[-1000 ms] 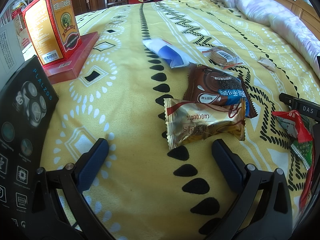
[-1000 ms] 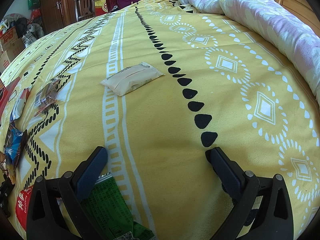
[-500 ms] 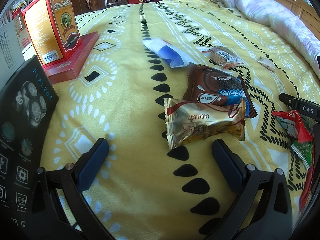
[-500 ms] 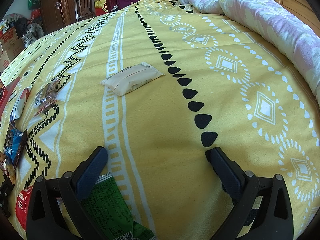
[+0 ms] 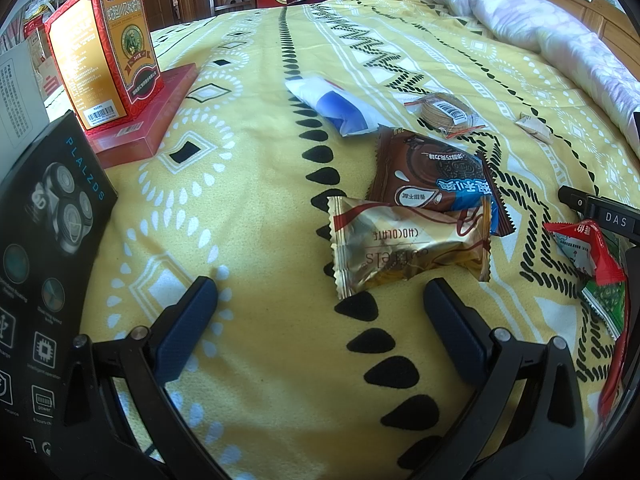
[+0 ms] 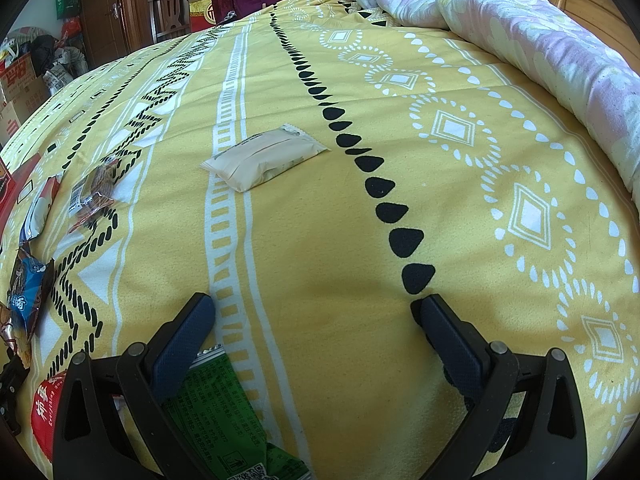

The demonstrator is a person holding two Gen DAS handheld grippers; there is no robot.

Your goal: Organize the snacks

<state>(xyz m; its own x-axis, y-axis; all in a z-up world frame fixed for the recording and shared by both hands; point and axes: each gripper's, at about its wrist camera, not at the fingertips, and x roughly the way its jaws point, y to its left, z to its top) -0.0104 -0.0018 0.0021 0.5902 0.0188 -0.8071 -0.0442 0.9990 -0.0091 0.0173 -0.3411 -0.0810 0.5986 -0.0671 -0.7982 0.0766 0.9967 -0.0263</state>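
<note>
Snack packets lie on a yellow patterned bedspread (image 5: 260, 208). In the left wrist view a gold chocolate packet (image 5: 408, 250) lies just ahead of my open, empty left gripper (image 5: 320, 296), overlapping a brown cookie packet (image 5: 434, 178). Beyond are a blue-white packet (image 5: 336, 106), a clear biscuit pack (image 5: 446, 114) and a small beige sachet (image 5: 534, 129). A red-green packet (image 5: 592, 264) lies at the right edge. In the right wrist view my right gripper (image 6: 314, 308) is open and empty, with a green packet (image 6: 224, 416) under its left finger. A cream packet (image 6: 266, 156) lies farther ahead.
A red-orange box (image 5: 106, 48) stands on a flat red box (image 5: 152, 120) at the left, with a black shaver box (image 5: 44, 264) nearer. A lilac quilt (image 6: 520, 36) runs along the right side. Chairs and clutter stand beyond the bed.
</note>
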